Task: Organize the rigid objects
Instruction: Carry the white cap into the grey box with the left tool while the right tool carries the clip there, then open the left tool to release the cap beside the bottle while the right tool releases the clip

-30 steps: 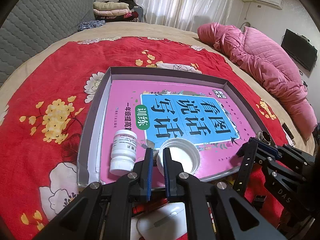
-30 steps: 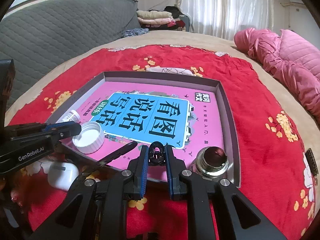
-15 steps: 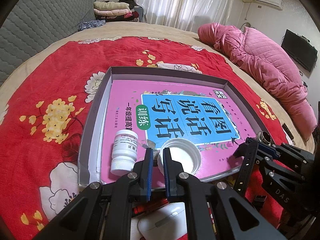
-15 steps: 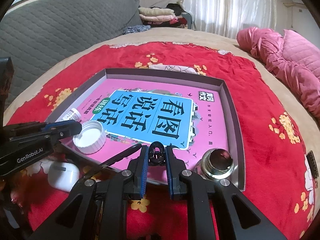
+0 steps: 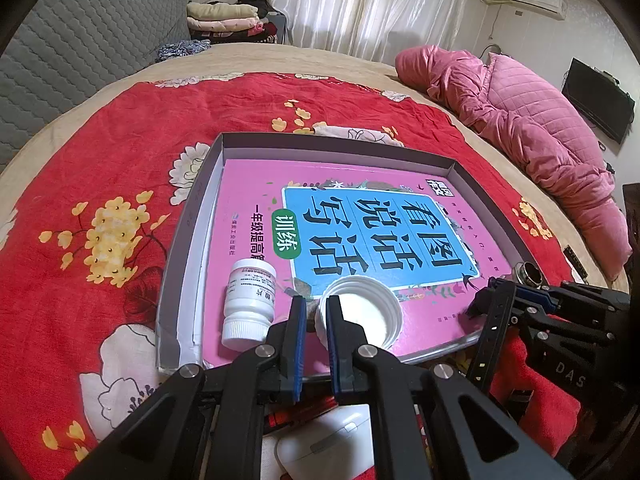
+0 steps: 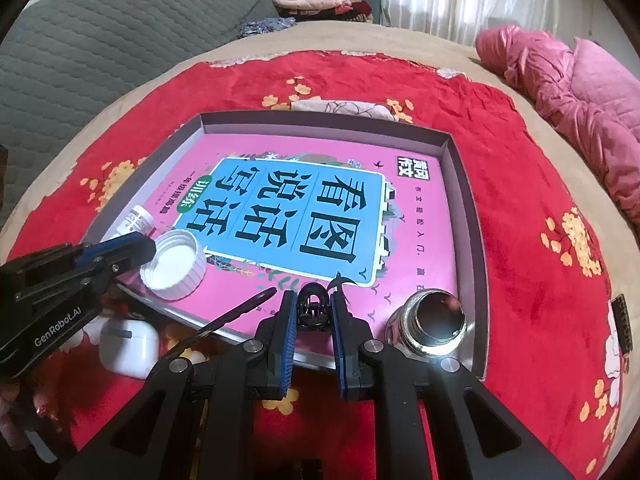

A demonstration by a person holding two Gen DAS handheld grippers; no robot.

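Book (image 5: 352,236) titled 看图说话写话, bottle (image 5: 248,304) label unreadable

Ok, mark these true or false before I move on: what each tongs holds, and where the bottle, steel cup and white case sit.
1. The right tongs are shut on the black hair clip. True.
2. The left tongs are empty. False: they pinch the white lid by its rim.
3. The white bottle stands upright. False: it lies on the pink book.
4. The steel cup sits in the tray's corner. True.
5. The white case is inside the tray. False: outside, on the red cloth.
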